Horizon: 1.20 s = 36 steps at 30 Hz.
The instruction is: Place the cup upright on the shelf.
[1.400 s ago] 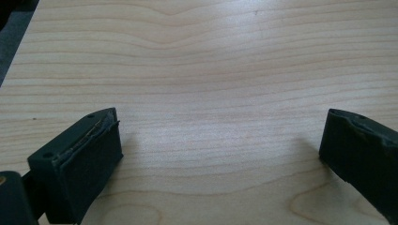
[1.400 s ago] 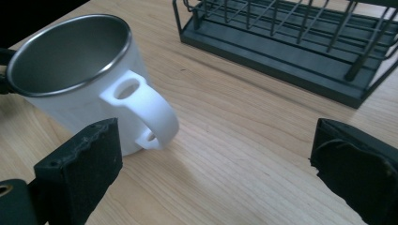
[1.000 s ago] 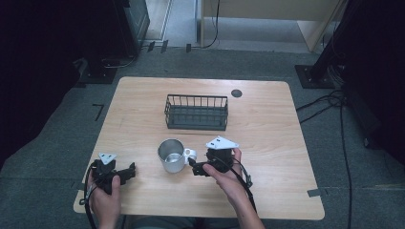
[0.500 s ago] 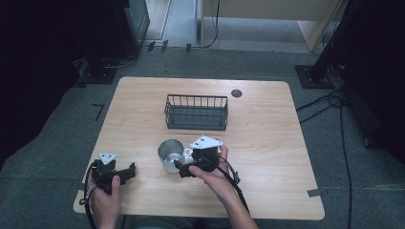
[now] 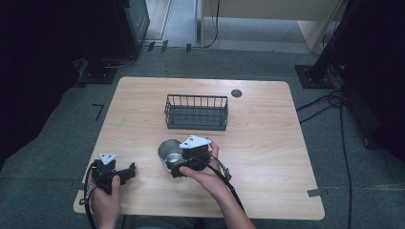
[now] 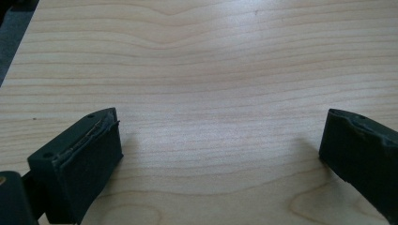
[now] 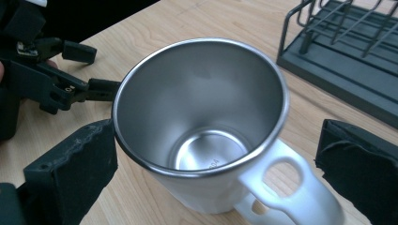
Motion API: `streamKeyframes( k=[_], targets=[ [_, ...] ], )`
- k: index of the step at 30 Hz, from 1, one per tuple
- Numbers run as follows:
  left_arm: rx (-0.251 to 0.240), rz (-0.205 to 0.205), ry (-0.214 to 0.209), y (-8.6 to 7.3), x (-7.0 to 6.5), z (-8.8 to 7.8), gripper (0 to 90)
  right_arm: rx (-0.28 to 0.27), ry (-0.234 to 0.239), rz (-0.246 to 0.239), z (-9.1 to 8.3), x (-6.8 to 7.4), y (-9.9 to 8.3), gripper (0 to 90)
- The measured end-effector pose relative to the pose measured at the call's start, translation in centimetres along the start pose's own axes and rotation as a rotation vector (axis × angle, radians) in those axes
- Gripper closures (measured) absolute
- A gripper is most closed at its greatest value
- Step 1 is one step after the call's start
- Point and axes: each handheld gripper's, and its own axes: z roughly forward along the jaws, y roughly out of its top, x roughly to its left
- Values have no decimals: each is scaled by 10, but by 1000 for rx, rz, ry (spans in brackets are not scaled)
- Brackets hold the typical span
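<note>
Jaws: both pairs open | right gripper straddles mug | basket beyond

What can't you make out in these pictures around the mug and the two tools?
- Mug handle, right gripper view: its lower end is cut off by the bottom edge.
- Stamped mark in the mug's base, right gripper view: too small to read.
- Right tool, high view: its jaws are hidden under its grey plate and the hand.
- Basket, right gripper view: cut off by the top and right edges.
- Left tool, left gripper view: its right jaw runs off the frame.
</note>
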Motion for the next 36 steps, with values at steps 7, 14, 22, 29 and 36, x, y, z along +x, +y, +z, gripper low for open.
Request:
streamKeyframes(
  k=[7, 14, 22, 29, 36],
  targets=[
    [0, -1, 0, 0, 0, 0, 0, -9, -8, -24, 3, 3, 3, 0],
    [3, 2, 0, 0, 0, 0, 0, -23, -10, -55, 3, 4, 10, 0],
    [1, 0, 0, 0, 0, 0, 0, 27, -25, -82, 23, 11, 10, 0],
    [1, 0, 0, 0, 0, 0, 0, 80, -59, -103, 27, 12, 11, 29],
    [1, 0, 0, 0, 0, 0, 0, 69, -83, -140, 25, 16, 12, 66]
  ],
)
